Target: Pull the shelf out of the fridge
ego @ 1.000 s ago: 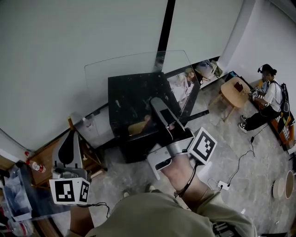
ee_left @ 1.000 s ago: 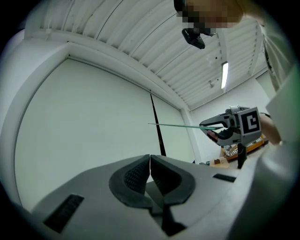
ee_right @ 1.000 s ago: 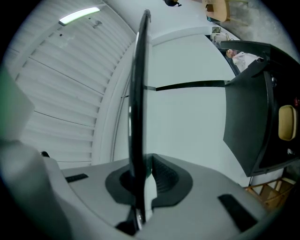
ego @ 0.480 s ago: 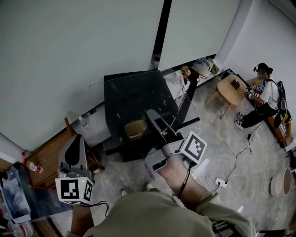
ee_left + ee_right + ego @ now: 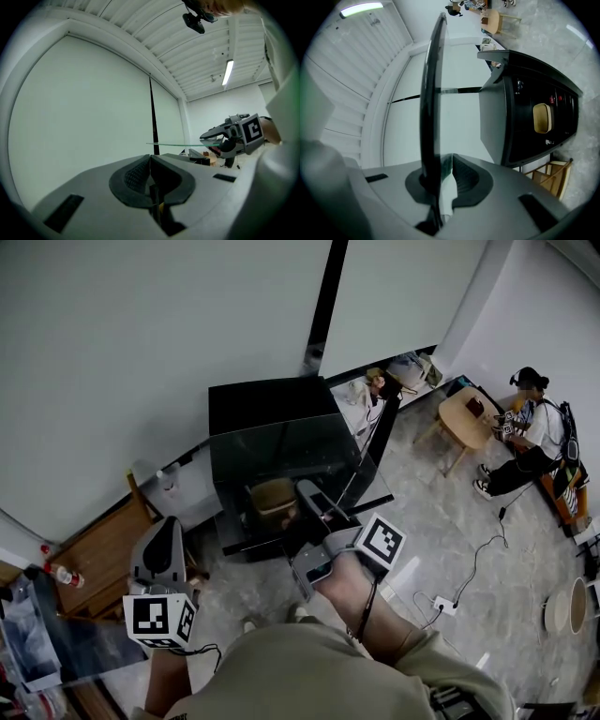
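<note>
Shelf (image 5: 431, 93), pinched by right gripper (image 5: 443, 178), hangs clear of black fridge (image 5: 267, 404) beside wooden table (image 5: 98, 554); left gripper (image 5: 150, 178) pressed together.

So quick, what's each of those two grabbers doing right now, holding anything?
Left gripper: closed, empty.
Right gripper: closed on the edge of the glass shelf.

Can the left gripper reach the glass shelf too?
Probably yes: nothing stands between the left gripper and the glass shelf, but its jaws are shut and need opening first.
</note>
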Available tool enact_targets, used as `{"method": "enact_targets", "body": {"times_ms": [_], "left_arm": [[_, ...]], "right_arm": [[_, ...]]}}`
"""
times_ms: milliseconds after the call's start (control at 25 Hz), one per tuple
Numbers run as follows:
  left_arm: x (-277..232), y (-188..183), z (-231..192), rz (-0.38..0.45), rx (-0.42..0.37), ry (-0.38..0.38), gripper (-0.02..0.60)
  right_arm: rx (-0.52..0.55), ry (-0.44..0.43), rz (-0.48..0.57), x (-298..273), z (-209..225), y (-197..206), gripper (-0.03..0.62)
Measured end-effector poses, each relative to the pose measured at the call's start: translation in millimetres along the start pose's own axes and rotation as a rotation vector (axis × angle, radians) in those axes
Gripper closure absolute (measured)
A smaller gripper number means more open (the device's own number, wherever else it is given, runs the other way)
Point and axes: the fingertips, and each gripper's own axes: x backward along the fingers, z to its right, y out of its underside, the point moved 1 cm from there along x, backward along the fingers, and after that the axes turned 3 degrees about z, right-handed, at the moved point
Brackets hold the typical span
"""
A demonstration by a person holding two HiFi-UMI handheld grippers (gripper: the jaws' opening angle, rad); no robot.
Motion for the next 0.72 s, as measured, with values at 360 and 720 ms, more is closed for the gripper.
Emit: {"method": "enact_targets", "body": {"times_ms": [360, 720], "left_arm": [[-1.3, -0.1, -2.0, -0.008, 0.0, 0.005, 0.574], [-3.5, 1.5, -4.4, -0.01, 0.023, 0.018, 0.574]], "right_arm": [[-0.009, 0.022, 0.006, 0.9, 7.2, -0.4, 0.589], [-0.038, 0.047, 0.027, 1.6, 9.1, -1.4, 0.589]]}}
